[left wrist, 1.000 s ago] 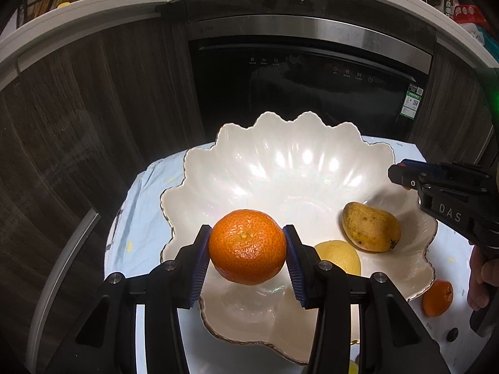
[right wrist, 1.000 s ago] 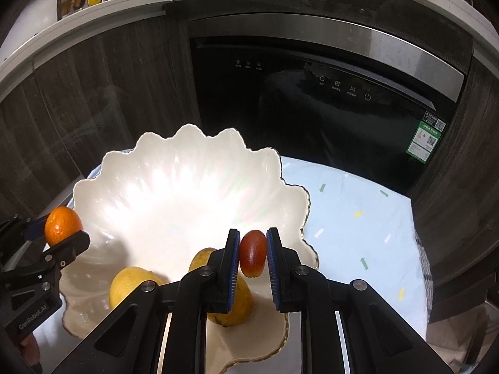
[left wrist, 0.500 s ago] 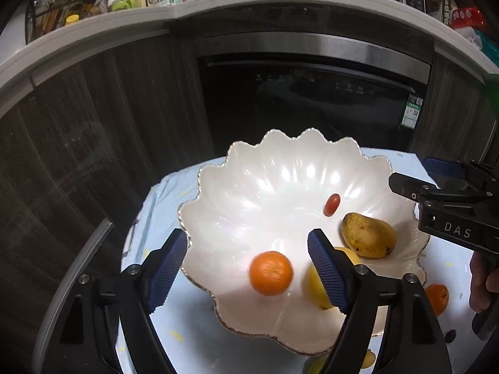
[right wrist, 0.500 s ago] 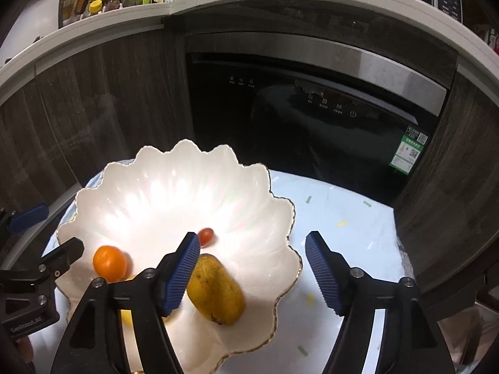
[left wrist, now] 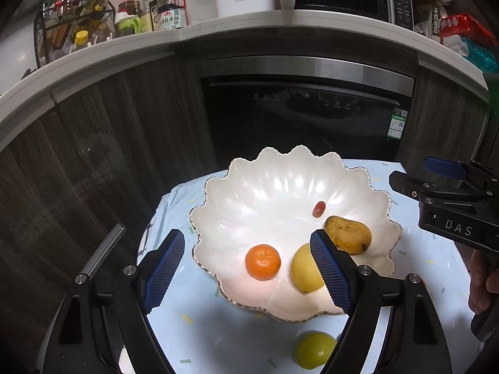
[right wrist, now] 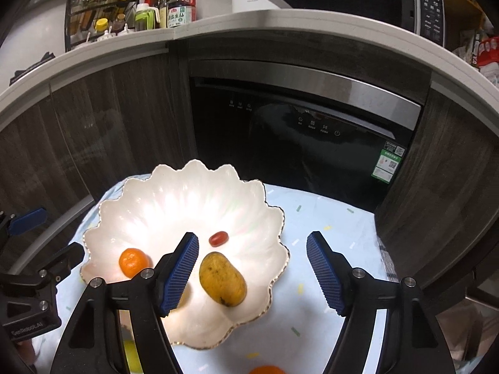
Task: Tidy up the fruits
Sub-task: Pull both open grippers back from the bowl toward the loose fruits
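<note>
Left gripper (left wrist: 246, 269) now spread wide, tangerine (left wrist: 263, 261) dropped into bowl (left wrist: 280, 180) at lower centre; right gripper (right wrist: 252, 272) also spread, red date (right wrist: 218, 238) released mid-bowl beside mango (right wrist: 222, 279).

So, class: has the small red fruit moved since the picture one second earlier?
Yes. Then it was clamped in the right gripper near the bowl's front rim; now the small red fruit lies inside the bowl, just beyond the mango.

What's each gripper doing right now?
Left gripper: open, holding nothing.
Right gripper: open, holding nothing.
</note>
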`<state>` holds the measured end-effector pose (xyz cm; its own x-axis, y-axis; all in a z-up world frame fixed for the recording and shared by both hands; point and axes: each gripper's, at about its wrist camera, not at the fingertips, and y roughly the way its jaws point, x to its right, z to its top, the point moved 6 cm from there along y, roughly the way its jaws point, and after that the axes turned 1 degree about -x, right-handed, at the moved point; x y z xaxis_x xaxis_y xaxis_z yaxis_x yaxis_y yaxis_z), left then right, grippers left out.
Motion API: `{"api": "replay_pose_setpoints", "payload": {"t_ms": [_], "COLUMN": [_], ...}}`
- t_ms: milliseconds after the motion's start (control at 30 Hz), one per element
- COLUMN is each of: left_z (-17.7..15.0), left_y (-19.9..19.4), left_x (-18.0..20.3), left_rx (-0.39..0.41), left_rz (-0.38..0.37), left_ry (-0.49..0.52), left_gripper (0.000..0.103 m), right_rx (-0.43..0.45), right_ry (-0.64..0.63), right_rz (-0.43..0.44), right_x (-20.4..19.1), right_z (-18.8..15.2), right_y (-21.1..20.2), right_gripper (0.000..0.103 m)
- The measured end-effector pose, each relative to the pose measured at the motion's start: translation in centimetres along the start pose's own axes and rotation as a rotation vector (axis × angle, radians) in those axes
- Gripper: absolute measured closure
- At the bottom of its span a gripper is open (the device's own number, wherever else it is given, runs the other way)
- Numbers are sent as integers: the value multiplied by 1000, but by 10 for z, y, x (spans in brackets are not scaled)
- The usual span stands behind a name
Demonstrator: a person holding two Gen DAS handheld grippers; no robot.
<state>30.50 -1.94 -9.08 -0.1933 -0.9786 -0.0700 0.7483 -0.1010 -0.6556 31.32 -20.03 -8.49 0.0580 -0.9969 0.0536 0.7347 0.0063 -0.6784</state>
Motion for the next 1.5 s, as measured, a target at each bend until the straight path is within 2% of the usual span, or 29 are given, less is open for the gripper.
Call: {"api": "replay_pose_setpoints", "payload": {"t_ms": [467, 767, 1500], "left_z": [-13, -25, -63], "left_y": [-43, -64, -76], "left_x": [13, 20, 37], "left_rx": [33, 49, 41], "left_rz": [-15, -22, -42], "left_ry": [4, 7, 30], "left_gripper": [20, 20, 20], "right_rx": [32, 28, 6], "right_ry": [22, 39, 48], "right_rz": [-6, 4, 23], "right_x": [3, 6, 5], "right_z": [-14, -31, -74], "right_y": [-46, -60, -76], "right_gripper": [31, 31, 31]}}
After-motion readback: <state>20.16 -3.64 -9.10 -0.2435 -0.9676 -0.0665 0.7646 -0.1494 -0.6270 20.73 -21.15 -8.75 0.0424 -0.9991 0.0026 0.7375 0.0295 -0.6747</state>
